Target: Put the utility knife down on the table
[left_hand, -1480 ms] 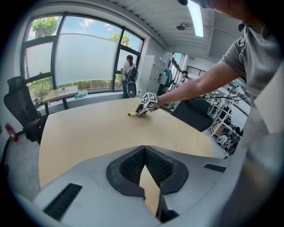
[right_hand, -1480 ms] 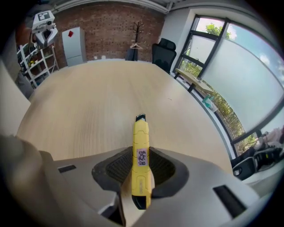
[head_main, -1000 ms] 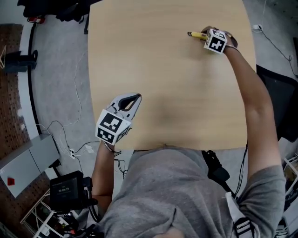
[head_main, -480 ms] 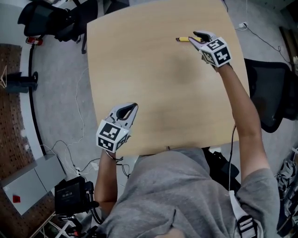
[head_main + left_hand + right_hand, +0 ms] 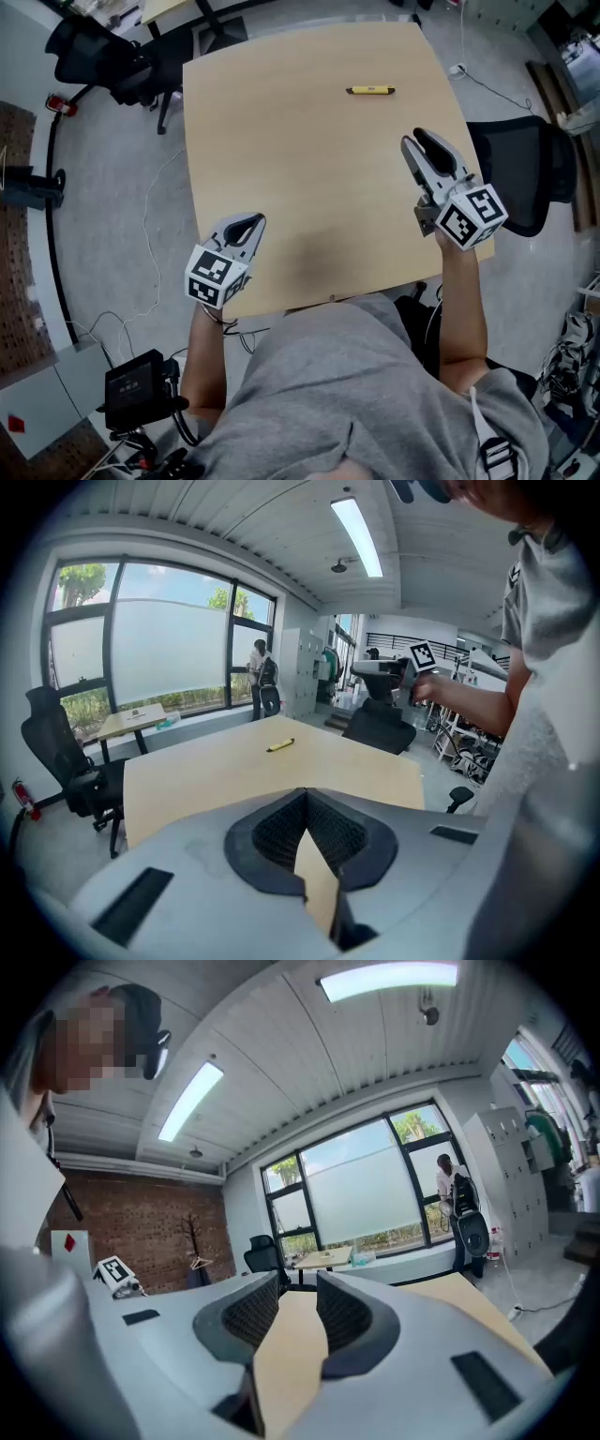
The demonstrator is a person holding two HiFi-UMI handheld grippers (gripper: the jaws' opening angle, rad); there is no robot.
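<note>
The yellow utility knife (image 5: 371, 90) lies flat on the wooden table (image 5: 281, 141) near its far edge, with nothing touching it. In the left gripper view the knife (image 5: 279, 745) shows small on the far part of the tabletop. My right gripper (image 5: 424, 142) hovers over the table's right side, well short of the knife; its jaws stand apart with only tabletop between them (image 5: 298, 1288). My left gripper (image 5: 248, 223) rests at the near left corner, its pads (image 5: 281, 832) meeting at the tip on nothing.
One black office chair (image 5: 525, 178) stands just right of the table and another (image 5: 103, 56) at the far left. Cables (image 5: 155, 234) trail on the floor to the left. A black device (image 5: 136, 384) sits low at the near left.
My right gripper has let go of the knife and pulled back toward me along the table's right side. The knife stays near the far edge. The left gripper has barely moved.
</note>
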